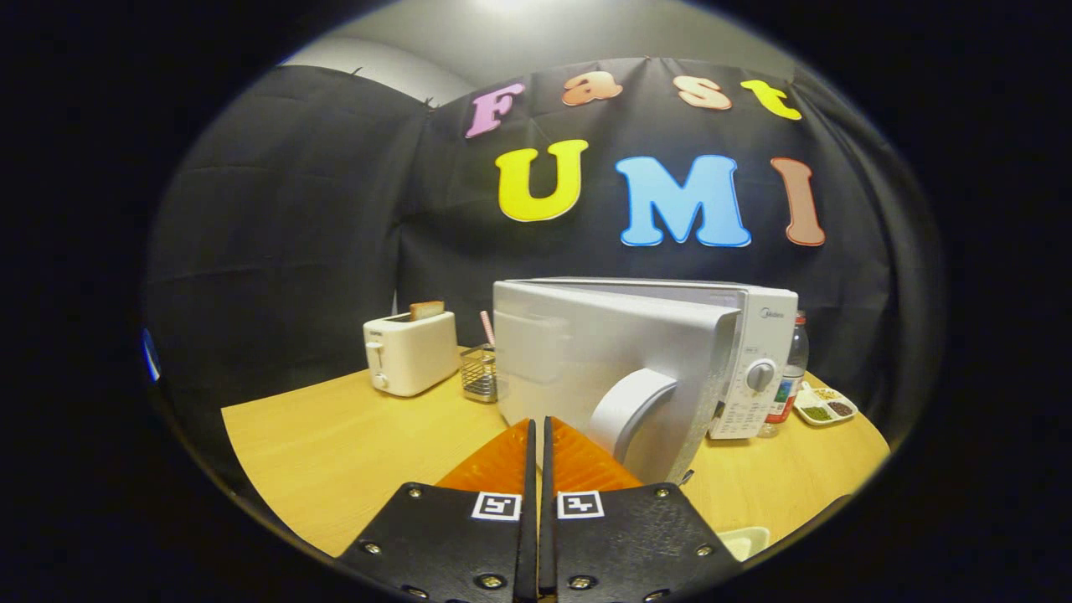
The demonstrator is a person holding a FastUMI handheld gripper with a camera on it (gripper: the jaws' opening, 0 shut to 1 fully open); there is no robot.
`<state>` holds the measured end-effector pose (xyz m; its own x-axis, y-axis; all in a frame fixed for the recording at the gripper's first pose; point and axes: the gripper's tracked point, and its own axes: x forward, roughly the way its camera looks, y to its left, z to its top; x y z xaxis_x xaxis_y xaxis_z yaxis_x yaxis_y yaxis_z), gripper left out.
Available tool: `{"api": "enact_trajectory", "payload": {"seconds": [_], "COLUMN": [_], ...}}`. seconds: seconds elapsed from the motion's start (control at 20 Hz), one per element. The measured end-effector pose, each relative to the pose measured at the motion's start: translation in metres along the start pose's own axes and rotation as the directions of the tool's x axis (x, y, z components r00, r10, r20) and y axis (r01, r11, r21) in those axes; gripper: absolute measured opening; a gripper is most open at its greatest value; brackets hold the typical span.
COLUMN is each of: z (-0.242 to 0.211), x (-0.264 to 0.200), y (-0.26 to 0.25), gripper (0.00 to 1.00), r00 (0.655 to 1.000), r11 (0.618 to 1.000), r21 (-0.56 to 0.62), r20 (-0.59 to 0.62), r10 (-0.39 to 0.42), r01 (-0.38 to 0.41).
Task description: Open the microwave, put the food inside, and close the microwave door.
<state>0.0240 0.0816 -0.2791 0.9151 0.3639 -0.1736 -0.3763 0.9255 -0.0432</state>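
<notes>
A silver-fronted microwave (754, 318) stands on the wooden table (335, 452) just ahead of my fingers. Its door (586, 343) is hinged on the left and swung partly out towards me, with its free edge standing off from the white control panel (749, 381). A curved pale handle (628, 410) sits low on the door near that edge. My gripper (536, 427) is shut with nothing between its fingers, the tips right at the door's lower face, left of the handle. The rim of a pale dish (747, 540) shows beside my right finger; its contents are hidden.
A white toaster (410, 352) with a slice of toast stands left of the microwave, a small wire basket (479, 373) with a straw between them. A bottle (791, 368) and a divided dish of condiments (825, 408) sit to the microwave's right.
</notes>
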Motion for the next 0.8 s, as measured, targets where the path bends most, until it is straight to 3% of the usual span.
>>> {"api": "enact_trajectory", "payload": {"seconds": [0.45,0.8], "z": [0.012,0.026], "x": [0.068,0.119], "y": [-0.112,-0.153], "gripper": [0.02,0.02], "r00": [0.962,0.928], "r11": [0.961,0.928], "r21": [0.036,0.029], "r20": [0.002,0.011], "r10": [-0.274,-0.373], "r01": [0.273,0.372]}}
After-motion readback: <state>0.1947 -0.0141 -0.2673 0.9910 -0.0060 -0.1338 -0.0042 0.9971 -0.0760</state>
